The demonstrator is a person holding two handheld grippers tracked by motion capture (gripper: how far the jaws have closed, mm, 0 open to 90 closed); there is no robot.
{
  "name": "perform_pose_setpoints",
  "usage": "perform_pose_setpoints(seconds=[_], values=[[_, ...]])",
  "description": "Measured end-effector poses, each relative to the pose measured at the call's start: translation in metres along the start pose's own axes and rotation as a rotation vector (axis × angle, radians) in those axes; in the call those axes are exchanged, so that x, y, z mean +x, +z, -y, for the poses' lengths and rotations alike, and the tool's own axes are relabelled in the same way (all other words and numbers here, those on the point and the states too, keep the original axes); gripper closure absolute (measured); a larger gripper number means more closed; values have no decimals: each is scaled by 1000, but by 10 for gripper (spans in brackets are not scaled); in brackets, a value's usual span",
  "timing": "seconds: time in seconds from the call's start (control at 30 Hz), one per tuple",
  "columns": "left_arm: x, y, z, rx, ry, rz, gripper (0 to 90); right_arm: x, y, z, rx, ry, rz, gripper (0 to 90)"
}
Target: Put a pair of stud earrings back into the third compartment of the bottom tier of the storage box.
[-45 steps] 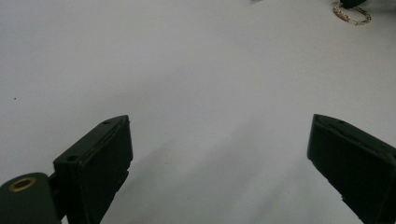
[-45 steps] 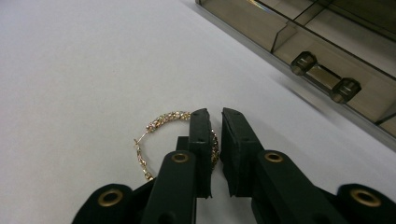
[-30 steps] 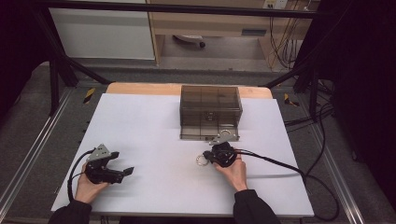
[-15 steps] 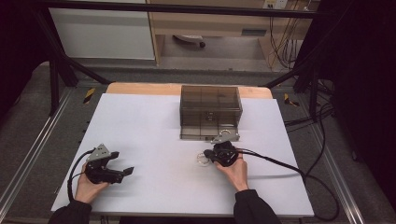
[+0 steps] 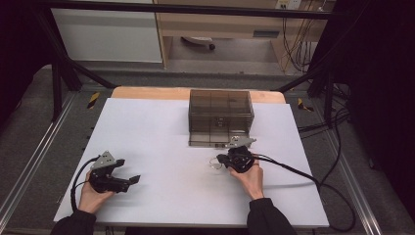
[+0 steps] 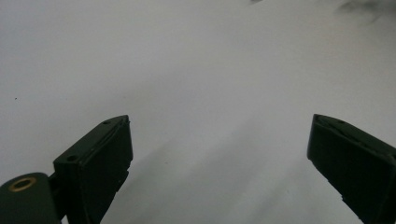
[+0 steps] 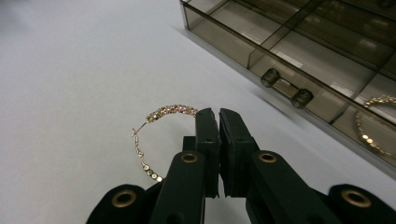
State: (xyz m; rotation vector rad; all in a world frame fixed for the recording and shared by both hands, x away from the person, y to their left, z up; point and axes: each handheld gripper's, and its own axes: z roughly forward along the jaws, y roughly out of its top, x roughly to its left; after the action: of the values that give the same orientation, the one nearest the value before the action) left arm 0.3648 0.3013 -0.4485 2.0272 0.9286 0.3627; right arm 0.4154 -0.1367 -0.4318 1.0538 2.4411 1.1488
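A gold hoop earring [image 7: 154,116] set with small stones lies just off the white table, seen small in the high view [image 5: 214,163]. My right gripper [image 7: 218,112] is shut on the earring's rim, in front of the box [image 5: 222,159]. A smoky clear plastic box [image 5: 220,117] with compartments stands at the middle back; its drawer front with two small knobs [image 7: 285,88] is close to the right jaws. A second gold hoop [image 7: 373,126] lies in a compartment. My left gripper [image 5: 132,180] rests at the near left, jaws wide open over bare table [image 6: 219,121].
The white table sheet [image 5: 156,142] spreads around both hands. Black cables [image 5: 303,176] trail from the right gripper to the right edge. A wooden strip [image 5: 147,92] borders the far side, with a metal frame beyond.
The right gripper, with the earring in it, has edged slightly toward the box. The left gripper has kept still.
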Motion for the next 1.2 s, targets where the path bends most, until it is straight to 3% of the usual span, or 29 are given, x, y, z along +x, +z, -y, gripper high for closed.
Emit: perform_pose_setpoints(seconds=[0.8, 1.2], values=[[0, 0, 0, 1, -3, -2, 66, -30, -25, -6, -59, 62, 70, 875], [0, 0, 0, 2, -4, -2, 66, -49, -32, -17, -63, 79, 147, 875]])
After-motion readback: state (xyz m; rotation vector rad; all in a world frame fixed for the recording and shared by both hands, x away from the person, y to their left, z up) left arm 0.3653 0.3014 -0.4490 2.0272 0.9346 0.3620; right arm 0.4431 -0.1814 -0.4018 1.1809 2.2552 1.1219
